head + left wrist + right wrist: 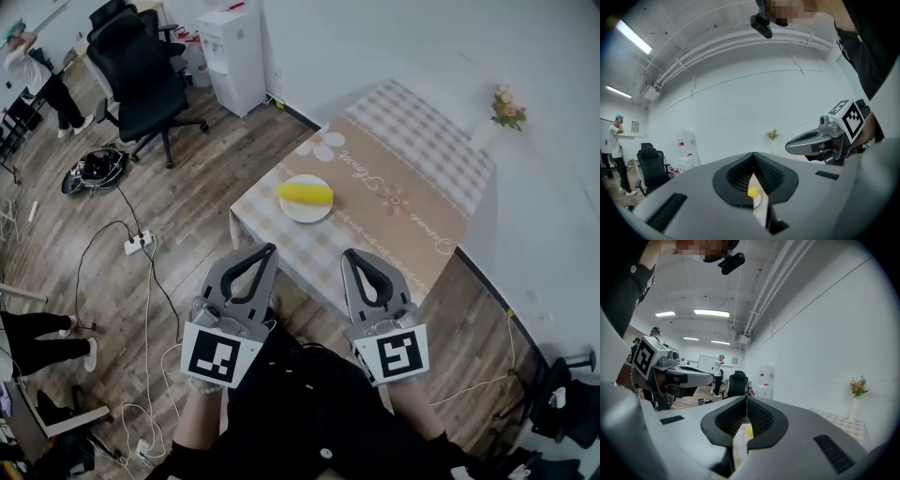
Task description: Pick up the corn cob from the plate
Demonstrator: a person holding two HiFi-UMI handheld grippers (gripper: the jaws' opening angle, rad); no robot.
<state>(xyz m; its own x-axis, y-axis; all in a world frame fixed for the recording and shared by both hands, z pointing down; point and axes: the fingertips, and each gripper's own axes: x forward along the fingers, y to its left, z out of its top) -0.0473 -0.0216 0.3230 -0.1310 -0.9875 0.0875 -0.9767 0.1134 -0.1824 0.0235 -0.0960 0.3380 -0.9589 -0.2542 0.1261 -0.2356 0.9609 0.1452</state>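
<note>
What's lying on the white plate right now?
One yellow corn cob lies across the plate. The plate surface under the cob is covered, so unseen.

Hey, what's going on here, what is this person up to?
A person holds a gripper in each hand, facing a table. A corn cob lies on a plate near the table's near edge. The left gripper and right gripper are both shut and empty, side by side short of the table. The cob is not yet touched.
</note>
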